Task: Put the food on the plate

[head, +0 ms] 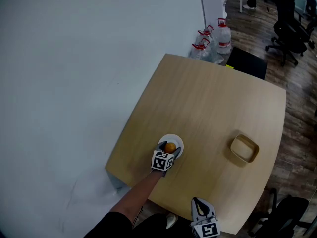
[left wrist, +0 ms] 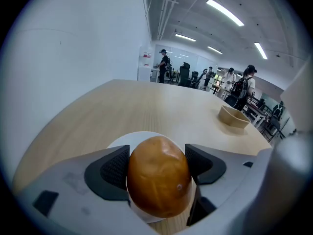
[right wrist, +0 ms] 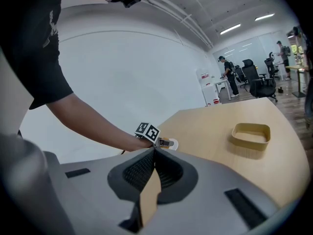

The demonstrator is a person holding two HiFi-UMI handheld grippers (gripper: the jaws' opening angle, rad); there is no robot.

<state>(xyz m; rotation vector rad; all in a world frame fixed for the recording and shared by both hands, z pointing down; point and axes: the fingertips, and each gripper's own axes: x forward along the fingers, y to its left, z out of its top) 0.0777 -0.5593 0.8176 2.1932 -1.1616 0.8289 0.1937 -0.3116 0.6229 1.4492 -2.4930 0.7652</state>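
Note:
A small white plate (head: 176, 142) lies near the table's left front edge. Over it my left gripper (head: 169, 149) is shut on a golden-brown rounded piece of food (left wrist: 158, 176), which fills the space between both pads. From the left gripper view the plate (left wrist: 122, 140) shows just under and behind the food; whether the food touches it I cannot tell. My right gripper (head: 199, 206) hangs at the table's front edge, shut with its pads pressed together and nothing between them. In the right gripper view the left gripper (right wrist: 164, 143) and the plate (right wrist: 174, 144) appear far off.
A shallow tan bowl (head: 244, 148) sits on the right part of the wooden table (head: 208, 103). Water jugs (head: 212, 41) and a black chair (head: 250, 62) stand beyond the far edge. A white wall runs along the left. People and office chairs fill the background.

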